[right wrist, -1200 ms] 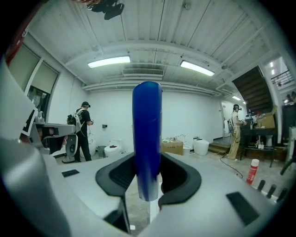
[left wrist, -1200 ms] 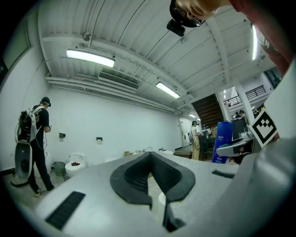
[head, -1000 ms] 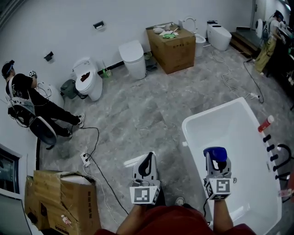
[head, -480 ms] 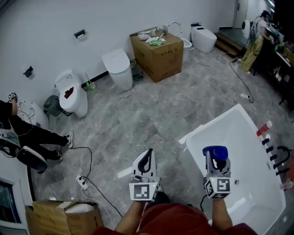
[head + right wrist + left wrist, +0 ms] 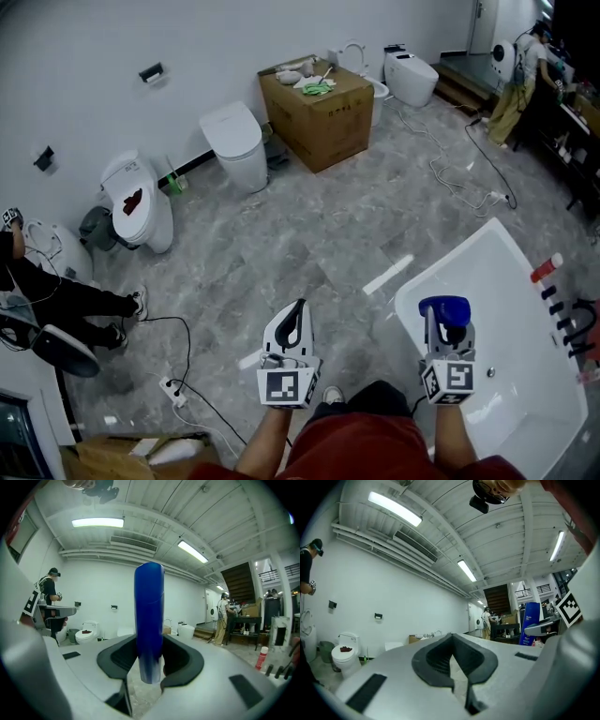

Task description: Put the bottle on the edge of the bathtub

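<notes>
Bathtub (image 5: 525, 375) farther right, cardboard box (image 5: 323, 117) beyond

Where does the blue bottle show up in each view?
Head view: blue bottle lower right, overlapping the bathtub.
Left gripper view: bottle at right, upright.
Right gripper view: bottle dead centre, between the jaws.
Shared landmark: white toilet with dark patch on its lid, left in all three.

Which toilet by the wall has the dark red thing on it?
The round open toilet beside the grey bin; the boxy toilet right of it is closed and plain white.
</notes>
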Available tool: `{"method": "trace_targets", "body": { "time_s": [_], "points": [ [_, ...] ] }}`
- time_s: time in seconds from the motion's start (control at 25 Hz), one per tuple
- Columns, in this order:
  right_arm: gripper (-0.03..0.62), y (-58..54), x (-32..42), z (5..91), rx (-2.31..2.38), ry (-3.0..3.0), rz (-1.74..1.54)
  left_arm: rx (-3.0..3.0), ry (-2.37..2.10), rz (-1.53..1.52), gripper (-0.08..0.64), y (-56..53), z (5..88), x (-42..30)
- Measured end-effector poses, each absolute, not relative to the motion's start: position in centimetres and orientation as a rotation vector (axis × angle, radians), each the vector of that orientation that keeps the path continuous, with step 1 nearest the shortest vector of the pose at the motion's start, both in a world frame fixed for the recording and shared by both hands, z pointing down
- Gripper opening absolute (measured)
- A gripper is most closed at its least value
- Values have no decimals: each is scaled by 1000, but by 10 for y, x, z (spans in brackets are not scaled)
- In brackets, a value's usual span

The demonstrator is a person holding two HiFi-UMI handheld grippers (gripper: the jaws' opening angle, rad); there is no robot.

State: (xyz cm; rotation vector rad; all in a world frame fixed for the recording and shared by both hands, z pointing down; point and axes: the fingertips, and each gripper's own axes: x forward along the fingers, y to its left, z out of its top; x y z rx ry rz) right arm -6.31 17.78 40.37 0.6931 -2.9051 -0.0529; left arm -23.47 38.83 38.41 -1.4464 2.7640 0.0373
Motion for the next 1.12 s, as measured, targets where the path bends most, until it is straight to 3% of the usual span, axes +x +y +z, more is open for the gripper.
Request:
{"method": "trace_targets", "body": {
  "time_s": [0.64,1.12],
  "points": [
    [150,29,-128,434,930,-2859,60,-1681,2628,-52,6,205,392,-316],
    [150,-150,-66,460,1307,-2698,141,-1966,2396,-56,6,-25,399,-307]
  ]
}}
